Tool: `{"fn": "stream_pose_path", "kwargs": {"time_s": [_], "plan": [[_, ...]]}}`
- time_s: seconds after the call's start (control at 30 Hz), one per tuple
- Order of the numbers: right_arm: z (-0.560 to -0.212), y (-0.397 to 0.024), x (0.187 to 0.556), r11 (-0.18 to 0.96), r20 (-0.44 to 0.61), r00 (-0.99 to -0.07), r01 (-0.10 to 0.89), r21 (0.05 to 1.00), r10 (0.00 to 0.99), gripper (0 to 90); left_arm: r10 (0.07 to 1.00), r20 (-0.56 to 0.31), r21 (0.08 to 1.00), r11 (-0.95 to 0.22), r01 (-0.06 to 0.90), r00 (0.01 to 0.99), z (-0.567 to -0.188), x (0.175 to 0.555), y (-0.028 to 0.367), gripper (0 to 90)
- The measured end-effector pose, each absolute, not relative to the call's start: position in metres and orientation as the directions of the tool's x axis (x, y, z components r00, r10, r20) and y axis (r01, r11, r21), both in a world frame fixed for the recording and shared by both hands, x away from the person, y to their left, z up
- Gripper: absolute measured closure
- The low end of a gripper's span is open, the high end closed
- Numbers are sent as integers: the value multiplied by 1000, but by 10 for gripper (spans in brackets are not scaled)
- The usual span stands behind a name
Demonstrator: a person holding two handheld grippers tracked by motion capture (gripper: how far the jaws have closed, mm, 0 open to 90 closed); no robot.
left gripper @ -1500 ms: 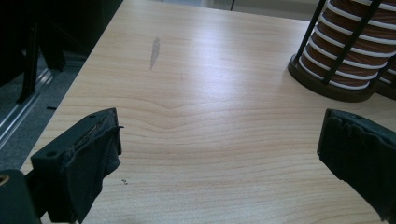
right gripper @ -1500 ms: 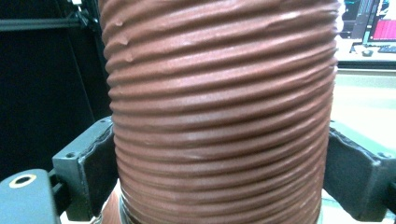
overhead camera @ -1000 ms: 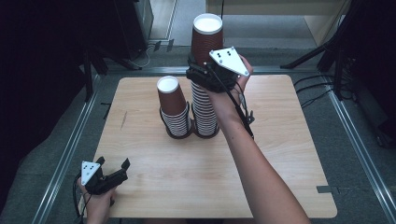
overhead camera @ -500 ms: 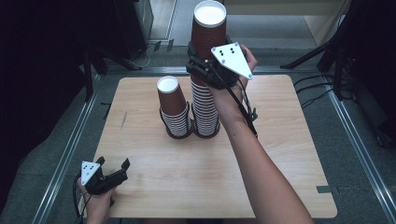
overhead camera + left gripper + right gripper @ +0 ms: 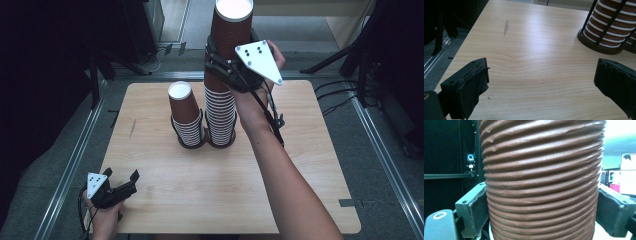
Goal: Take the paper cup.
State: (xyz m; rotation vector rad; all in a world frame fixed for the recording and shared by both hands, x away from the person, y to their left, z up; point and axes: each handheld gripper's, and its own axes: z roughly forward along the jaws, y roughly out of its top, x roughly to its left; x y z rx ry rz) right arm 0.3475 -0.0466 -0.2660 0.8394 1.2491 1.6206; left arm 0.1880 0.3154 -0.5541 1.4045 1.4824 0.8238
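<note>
Ribbed brown cup (image 5: 231, 30) sat clamped between the right gripper (image 5: 220, 62)'s jaws, which had just been closing, atop the tall stack (image 5: 220, 112); lifting straight up seemed wisest (neighbouring short stack (image 5: 186, 117) stood close). Left gripper (image 5: 125, 186) rested wide open and empty, well nearer the person.

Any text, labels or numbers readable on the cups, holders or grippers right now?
No readable text anywhere.
Brown ribbed cup held in the right gripper: plain, no print.
Cup stacks and wire holders: no labels.
Grey plate on that gripper: dots, no characters.
Background screens: too blurred to read.
</note>
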Motion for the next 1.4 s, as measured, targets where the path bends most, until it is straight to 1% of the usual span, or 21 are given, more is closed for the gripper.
{"fn": "stream_pose_path", "kwargs": {"time_s": [0.23,0.6,1.1,1.23,1.4], "plan": [[-261,-55,344,-92,-6,-354,-258,962,935,114,985,-165,915,131,380,57,-554,188,315,0],[-264,-70,342,-86,-4,-321,-264,961,947,114,984,-166,916,132,380,58,-554,188,315,0],[-283,-105,342,-82,21,-259,-229,970,966,114,985,-164,916,129,381,61,-554,188,315,0],[-291,-112,338,-48,-8,-238,-230,972,971,114,985,-162,916,127,381,62,-554,188,315,0],[-300,-116,334,-36,-18,-233,-226,974,972,114,985,-158,918,124,376,62,-554,188,314,0]]}}
